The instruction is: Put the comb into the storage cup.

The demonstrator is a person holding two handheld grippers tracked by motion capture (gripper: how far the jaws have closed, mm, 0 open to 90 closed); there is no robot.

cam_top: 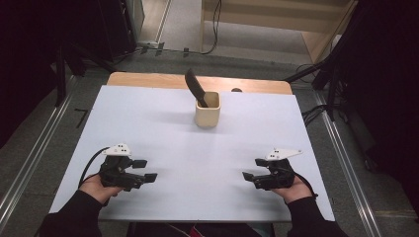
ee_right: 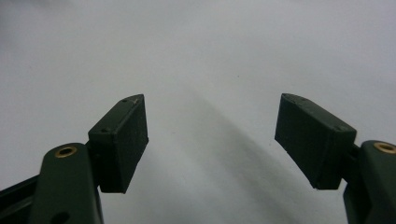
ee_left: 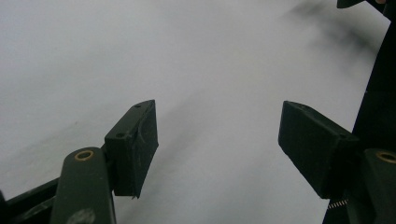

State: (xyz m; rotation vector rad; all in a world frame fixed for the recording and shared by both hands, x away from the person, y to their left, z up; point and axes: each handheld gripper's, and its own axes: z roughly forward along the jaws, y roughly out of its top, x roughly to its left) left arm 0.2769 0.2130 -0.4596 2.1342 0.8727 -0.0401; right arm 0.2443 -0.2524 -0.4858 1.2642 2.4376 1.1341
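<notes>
A lab — floor rails (cam_top: pixel 29 163), cables (cam_top: pixel 316 114), dark rig stands (cam_top: pixel 62 69).

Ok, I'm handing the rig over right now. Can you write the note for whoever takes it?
Left claw: open, holds nothing, low over the white table near its front left.
Right claw: open, holds nothing, front right.
Beige cup: upright, centre rear, apart from both claws, with a black utensil standing in it and leaning left.
Done: nothing gripped.
Left: probably reach for the cup or utensil.

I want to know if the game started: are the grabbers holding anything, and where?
Nothing is held. The left gripper and right gripper are both open over the white table, far from the cup.
</notes>
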